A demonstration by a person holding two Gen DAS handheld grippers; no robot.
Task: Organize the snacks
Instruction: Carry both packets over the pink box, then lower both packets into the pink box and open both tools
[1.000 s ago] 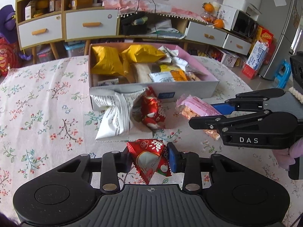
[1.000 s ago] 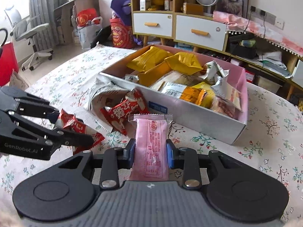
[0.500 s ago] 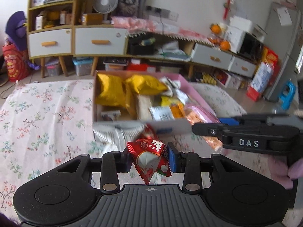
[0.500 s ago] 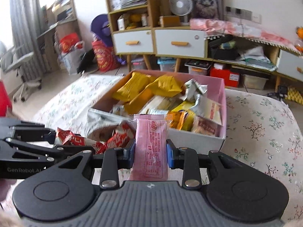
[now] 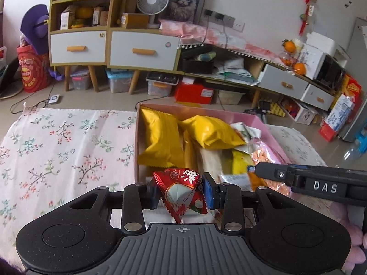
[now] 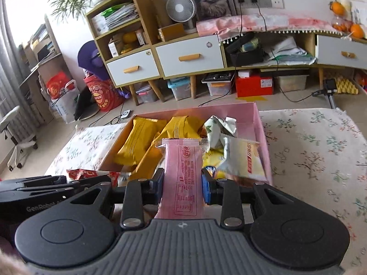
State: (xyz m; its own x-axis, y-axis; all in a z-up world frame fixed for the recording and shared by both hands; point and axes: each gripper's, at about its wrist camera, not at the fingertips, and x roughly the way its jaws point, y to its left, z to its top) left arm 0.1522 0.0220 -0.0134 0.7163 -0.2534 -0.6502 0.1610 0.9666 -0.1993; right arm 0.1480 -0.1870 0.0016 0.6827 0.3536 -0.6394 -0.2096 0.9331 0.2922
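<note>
My left gripper (image 5: 181,193) is shut on a red snack packet (image 5: 181,190) and holds it over the near edge of the pink box (image 5: 263,120). My right gripper (image 6: 182,186) is shut on a pink snack packet (image 6: 183,178), also above the box (image 6: 257,119). The box holds yellow packets (image 5: 160,142) and several other snacks. The right gripper shows in the left wrist view (image 5: 259,171) with the pink packet (image 5: 263,158) over the box's right side. The left gripper's body and the red packet (image 6: 84,174) show at the left of the right wrist view.
The box stands on a table with a floral cloth (image 5: 57,146). A wooden cabinet with white drawers (image 5: 142,50) and storage bins on the floor (image 5: 119,84) lie beyond the table. An office chair (image 6: 13,142) stands at far left.
Both grippers have risen and moved forward with their packets, from over the table in front of the box to above the box. The snacks in front of the box have dropped out of view.
</note>
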